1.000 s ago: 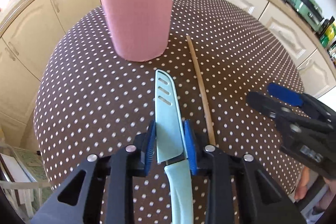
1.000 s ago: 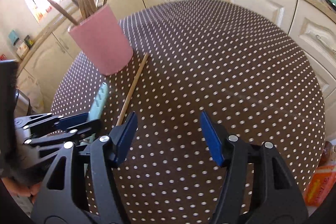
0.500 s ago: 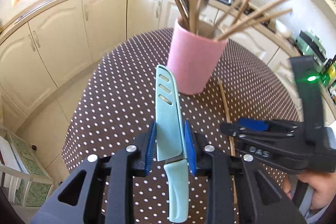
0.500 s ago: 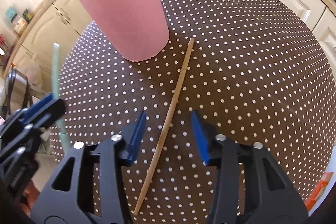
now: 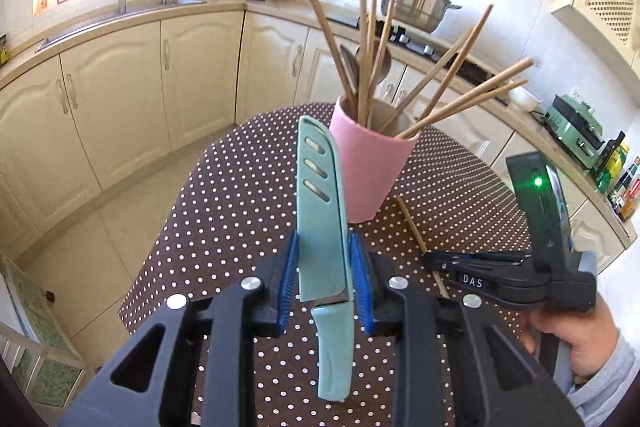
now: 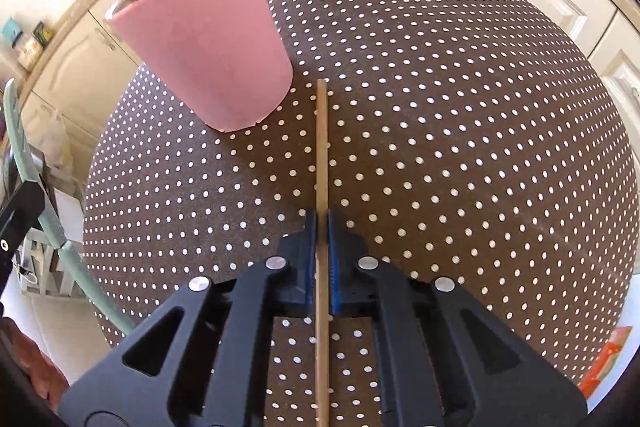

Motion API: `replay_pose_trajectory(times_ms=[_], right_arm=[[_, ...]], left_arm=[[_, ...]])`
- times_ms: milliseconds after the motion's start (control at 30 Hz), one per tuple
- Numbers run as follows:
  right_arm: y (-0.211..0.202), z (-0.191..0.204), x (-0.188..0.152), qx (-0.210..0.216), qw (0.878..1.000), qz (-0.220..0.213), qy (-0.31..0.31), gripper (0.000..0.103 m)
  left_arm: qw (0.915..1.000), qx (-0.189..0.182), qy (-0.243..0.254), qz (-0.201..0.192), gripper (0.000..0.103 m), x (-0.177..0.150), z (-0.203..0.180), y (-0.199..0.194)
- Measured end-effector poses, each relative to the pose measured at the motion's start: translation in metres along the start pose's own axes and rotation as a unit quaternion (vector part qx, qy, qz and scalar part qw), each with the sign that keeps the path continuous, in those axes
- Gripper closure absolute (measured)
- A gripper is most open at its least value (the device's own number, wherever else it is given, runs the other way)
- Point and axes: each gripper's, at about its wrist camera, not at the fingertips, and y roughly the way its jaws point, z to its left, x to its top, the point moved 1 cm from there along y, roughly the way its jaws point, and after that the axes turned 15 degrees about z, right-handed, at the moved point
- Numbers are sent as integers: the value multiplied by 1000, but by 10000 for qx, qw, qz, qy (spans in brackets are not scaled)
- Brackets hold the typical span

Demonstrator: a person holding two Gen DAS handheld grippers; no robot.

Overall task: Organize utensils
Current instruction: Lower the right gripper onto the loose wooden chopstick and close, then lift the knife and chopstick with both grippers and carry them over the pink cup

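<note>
Pink cup (image 5: 370, 173) sitting on brown white-dotted worktop (image 6: 460, 147); teal knife (image 5: 324, 227), tan chopstick (image 6: 321, 163), blue-padded black fingers (image 5: 362, 287) showing.

You see a matt pink plastic cup (image 5: 370, 173), smooth wooden chopsticks (image 5: 460, 103), a satin teal plastic knife (image 5: 322, 227), and a dotted cloth counter (image 6: 460, 131).

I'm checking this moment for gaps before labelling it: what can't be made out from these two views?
- Inside of the pink cup: hidden by its wall in both views, so what lies at the bottom is unknown.
- Chopstick near end: cut off by the bottom edge, right wrist view.
- Knife blade: covered by its sheath.
- Spoon in the cup: mostly behind the sticks, left wrist view.
</note>
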Motion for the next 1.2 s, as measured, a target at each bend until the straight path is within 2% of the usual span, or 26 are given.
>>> replay_pose_trajectory(times_ms=[167, 300, 500, 767, 1000, 1200], right_arm=[[-20, -20, -26, 254, 9983, -526, 27, 97], [-46, -36, -48, 532, 9925, -1102, 70, 97], [-102, -49, -86, 802, 9744, -2101, -2, 97], [-151, -49, -98, 1029, 9521, -2874, -164, 97], [-182, -36, -94, 1121, 9194, -3752, -355, 97], [-192, -20, -82, 1245, 8795, -4555, -600, 97]], left_arm=[[9997, -139, 40, -190, 78, -4, 1, -14], [9987, -248, 111, -439, 78, -5, -3, -30], [9960, -464, 221, -724, 78, -4, -11, -47], [9930, -515, 434, -973, 78, 4, -32, -60], [9902, -507, 576, -1169, 78, 22, -45, -66], [9875, -408, 582, -1410, 78, 50, -44, -76]])
